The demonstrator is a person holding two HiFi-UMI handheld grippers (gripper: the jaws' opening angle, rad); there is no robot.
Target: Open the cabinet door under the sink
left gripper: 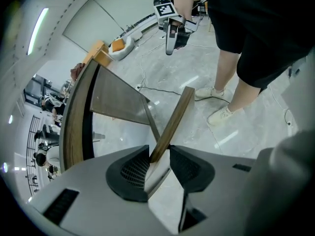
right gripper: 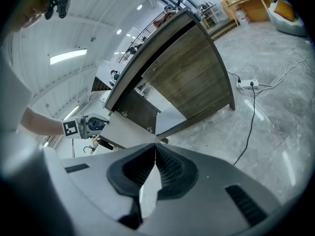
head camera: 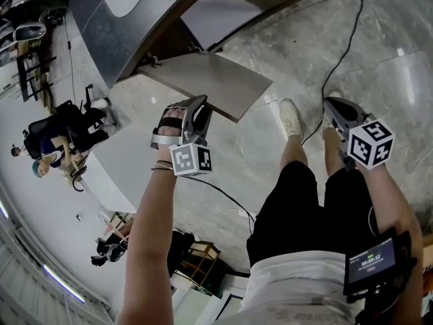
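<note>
The cabinet door (head camera: pixel 211 81) stands wide open below the dark counter (head camera: pixel 95 26), out over the floor. The left gripper (left gripper: pixel 160 154) has its jaws clamped on the door's free edge. The right gripper (right gripper: pixel 155 146) hangs well apart beside the person's legs, its jaws closed together on nothing.

Black shorts (head camera: pixel 291 202), white shirt (head camera: pixel 298 283), pale sneakers (head camera: pixel 289 117); grey left tongs (head camera: pixel 200 107).

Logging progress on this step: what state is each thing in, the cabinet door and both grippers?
cabinet door, swung open, standing out from the cabinet.
left gripper, fingers closed on the door's free edge.
right gripper, fingers shut, holding nothing.
</note>
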